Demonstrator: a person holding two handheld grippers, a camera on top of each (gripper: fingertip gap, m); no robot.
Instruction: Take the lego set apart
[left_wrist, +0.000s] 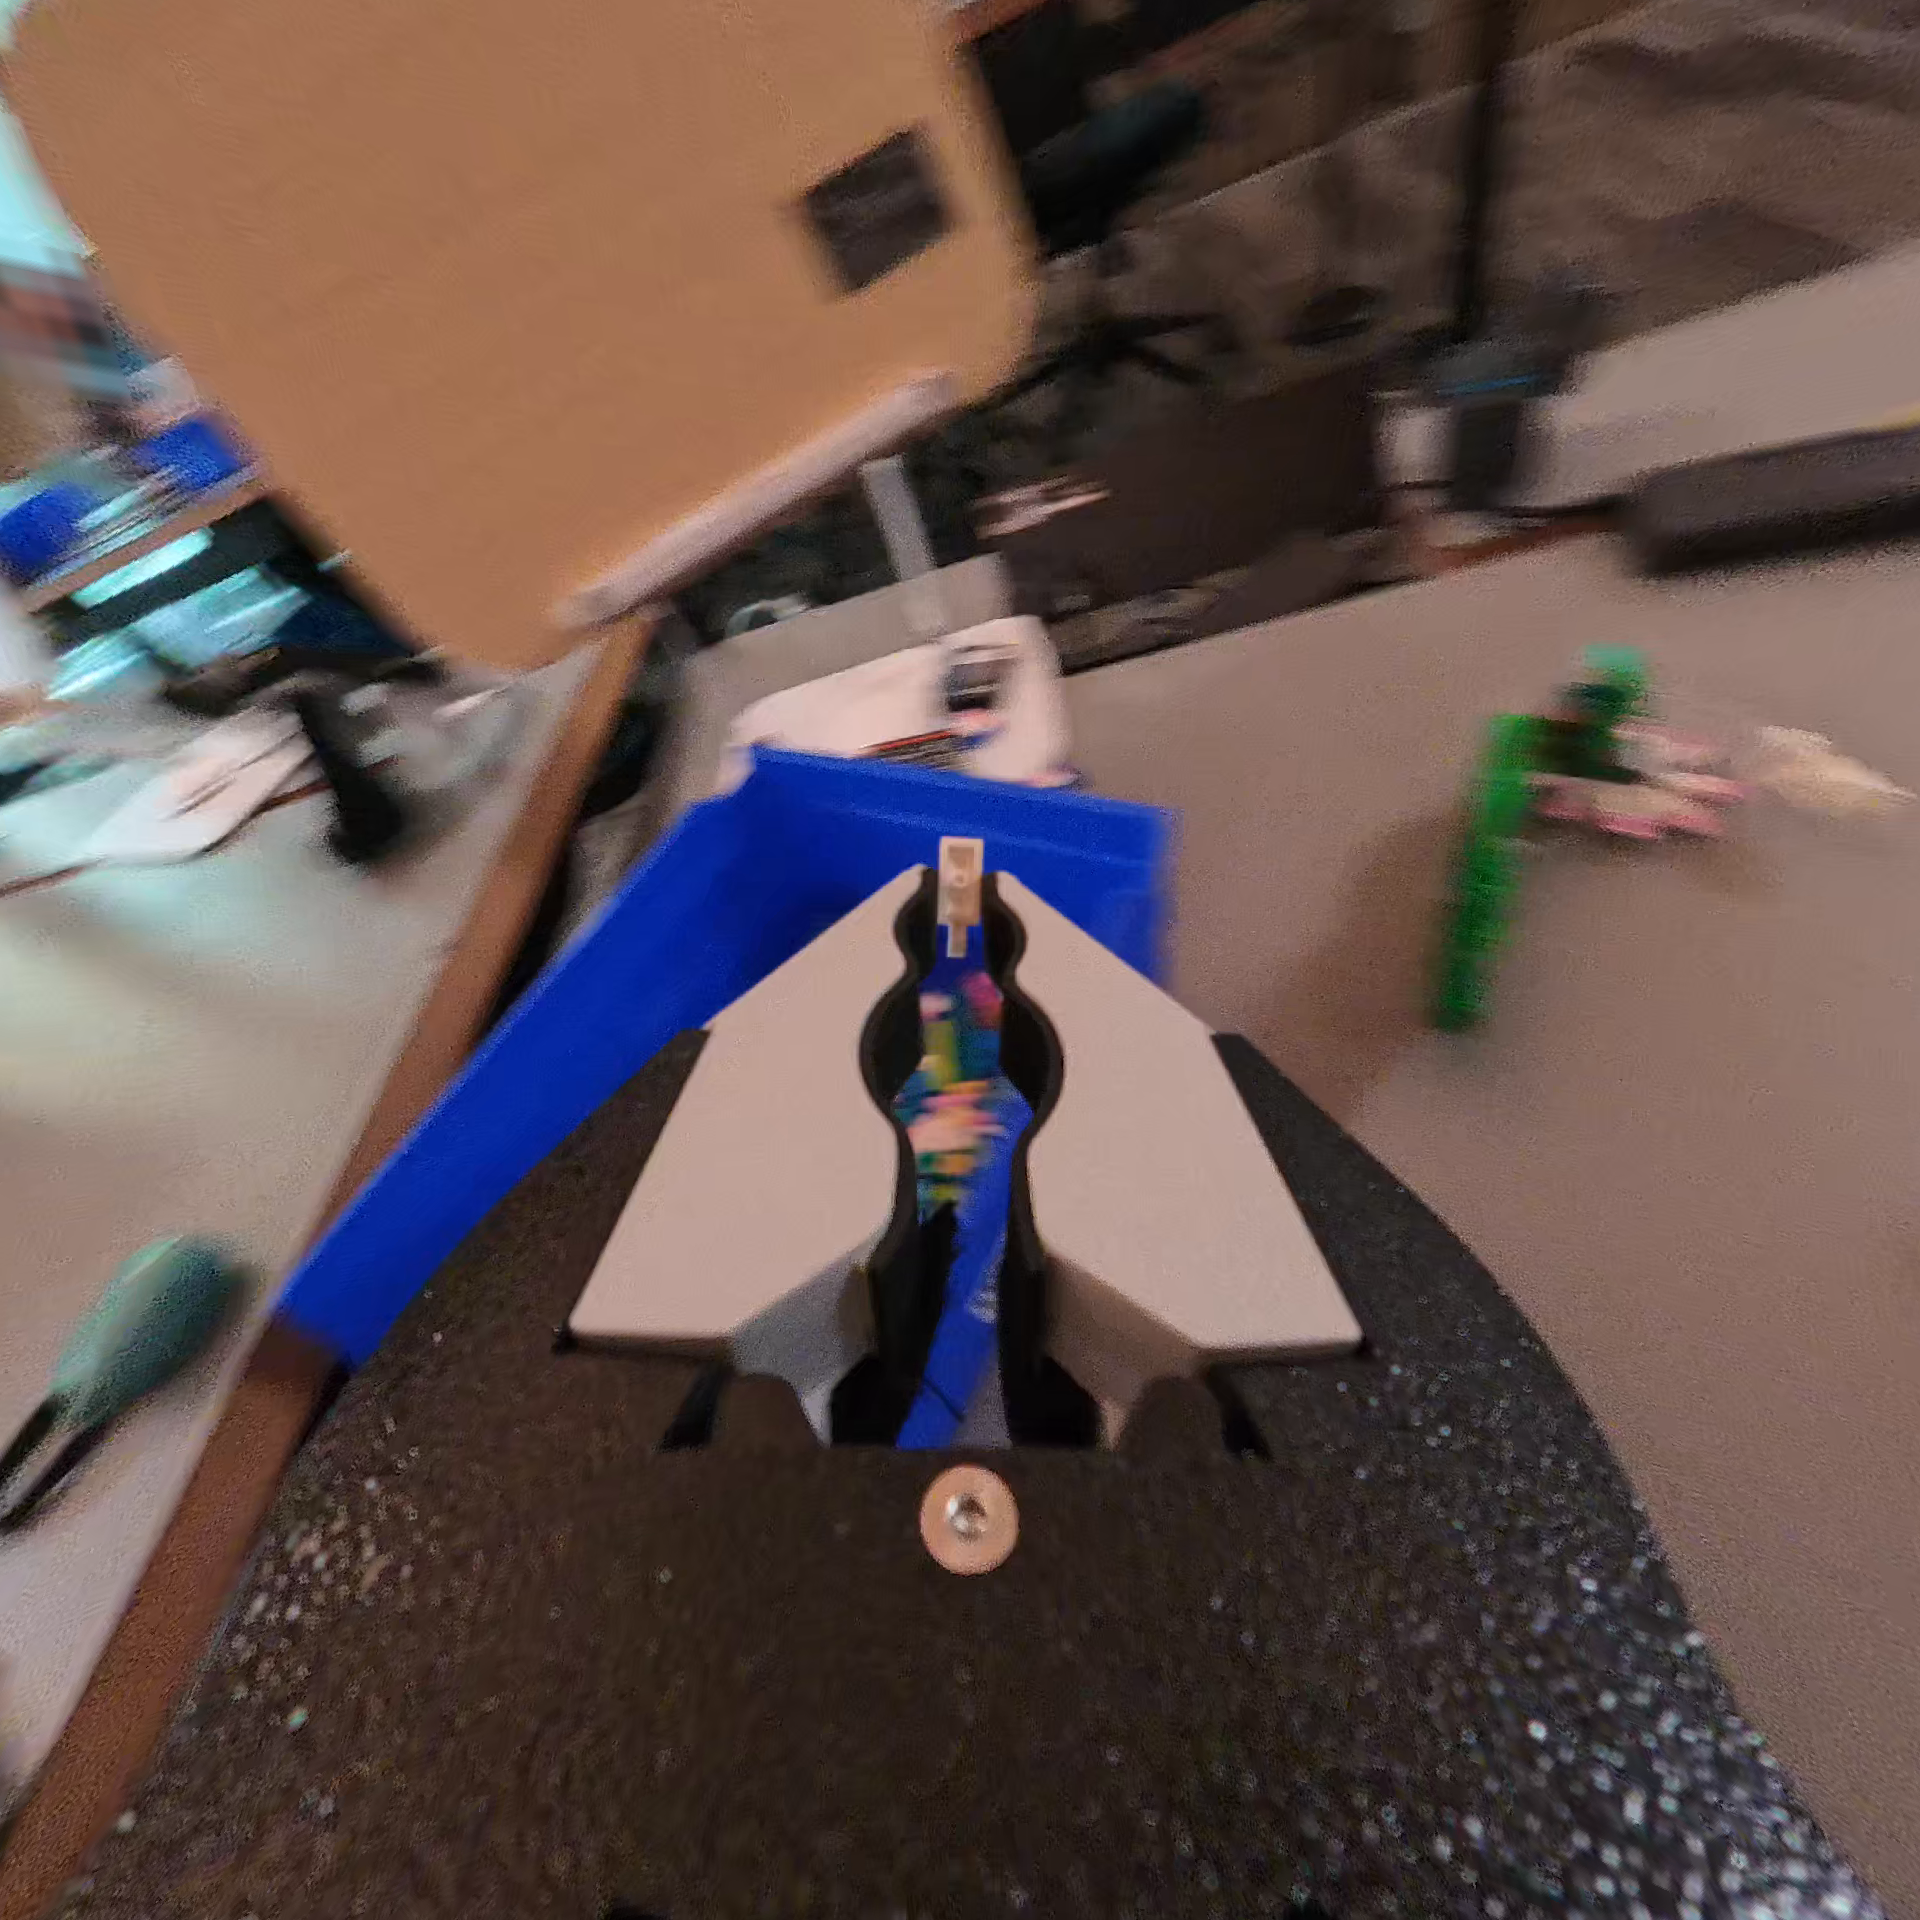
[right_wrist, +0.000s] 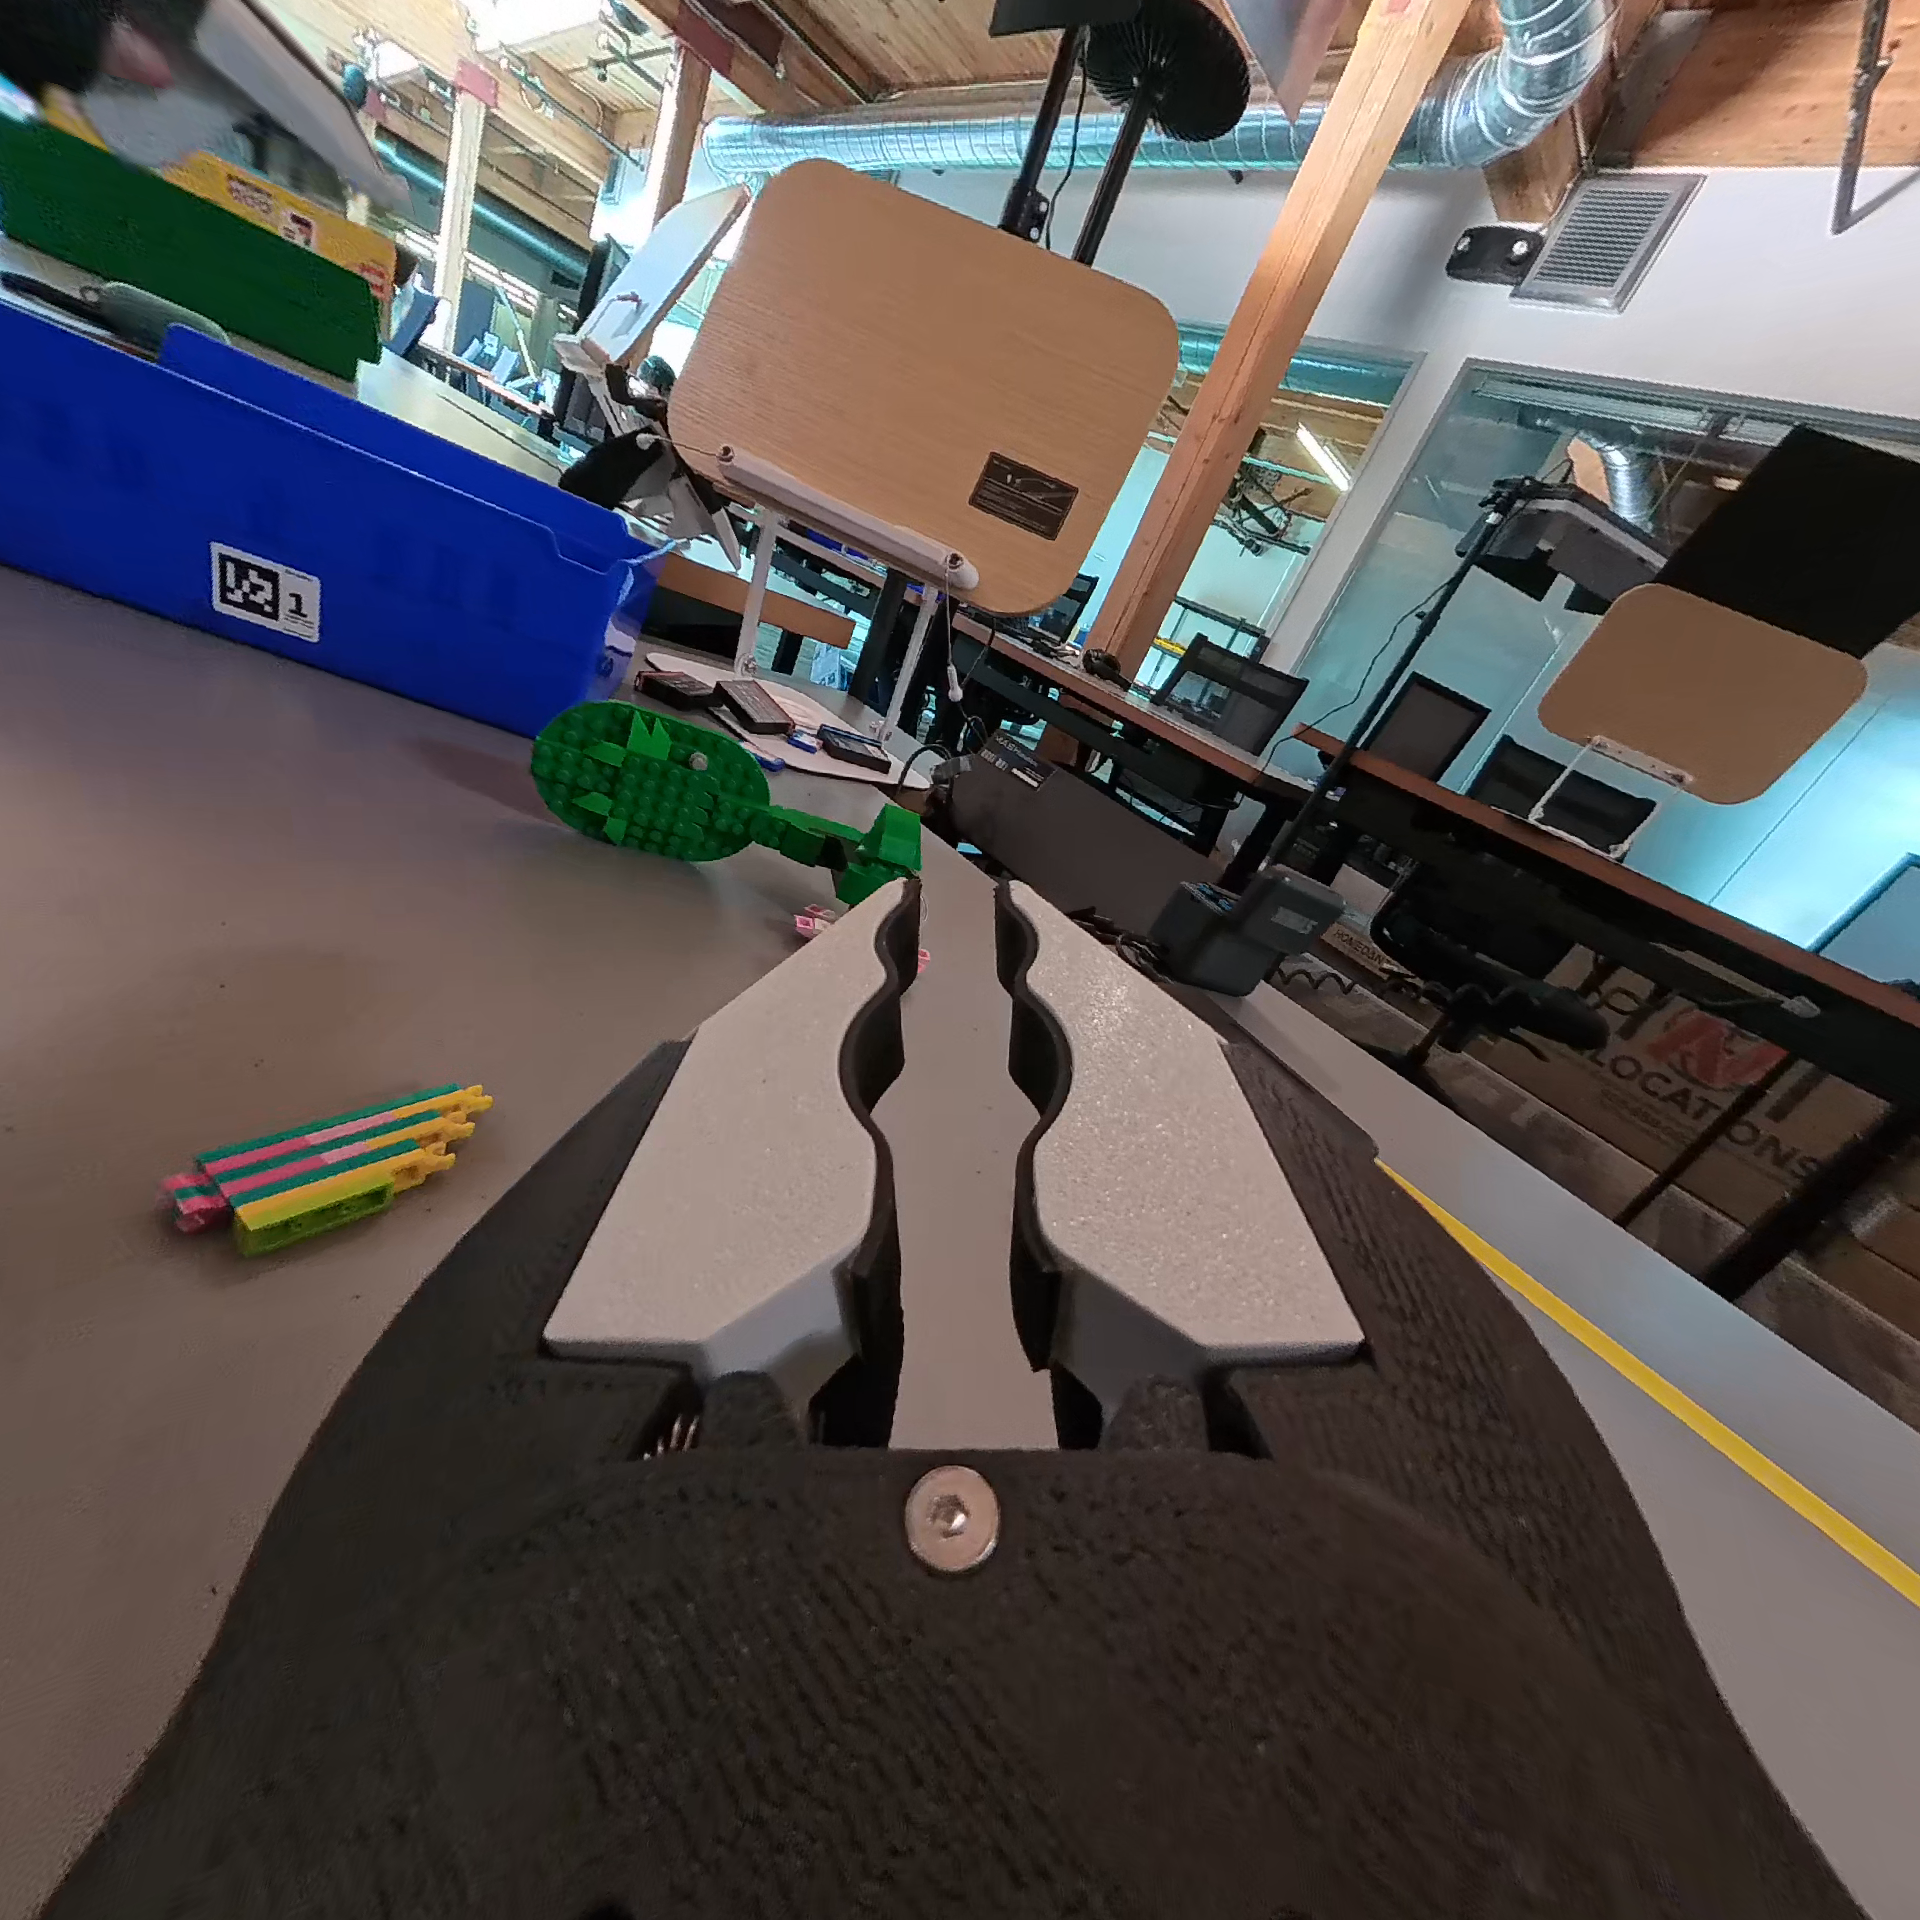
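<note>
The left hand-held gripper (left_wrist: 961, 883) is nearly closed, its tips pinching a small pale grey piece (left_wrist: 959, 881) that stands upright with its long axis along the fingers. It hangs over a blue bin (left_wrist: 623, 997), whose plastic walls show on the left and ahead; through the narrow gap between the fingers, blurred bright pieces (left_wrist: 951, 1091) lie inside the bin. The left wrist view is smeared by motion.

The right hand-held gripper (right_wrist: 956, 894) sits low over the grey surface (right_wrist: 260, 935) with a narrow gap between its jaws and nothing in them. Its fingers (right_wrist: 748, 1143) are matte grey with wavy black inner pads, set in a rough black body.

Just beyond its tips lies the green lego set (right_wrist: 675, 795): a flat oval studded plate tilted up on edge, with a dark green stem running right toward a bright green block next to the left fingertip. Its long axis runs left to right across the view. Small pink pieces (right_wrist: 816, 920) lie on the surface right below the stem.

Nearer, on the left, a striped bar (right_wrist: 322, 1169) of teal, pink and yellow-lime layers lies flat, its long axis rising toward the right, with yellow knobbed ends.

The bin stands on the surface behind, bearing a white square marker (right_wrist: 265, 590). A wooden board (right_wrist: 914, 384) on a white stand rises behind the set.
</note>
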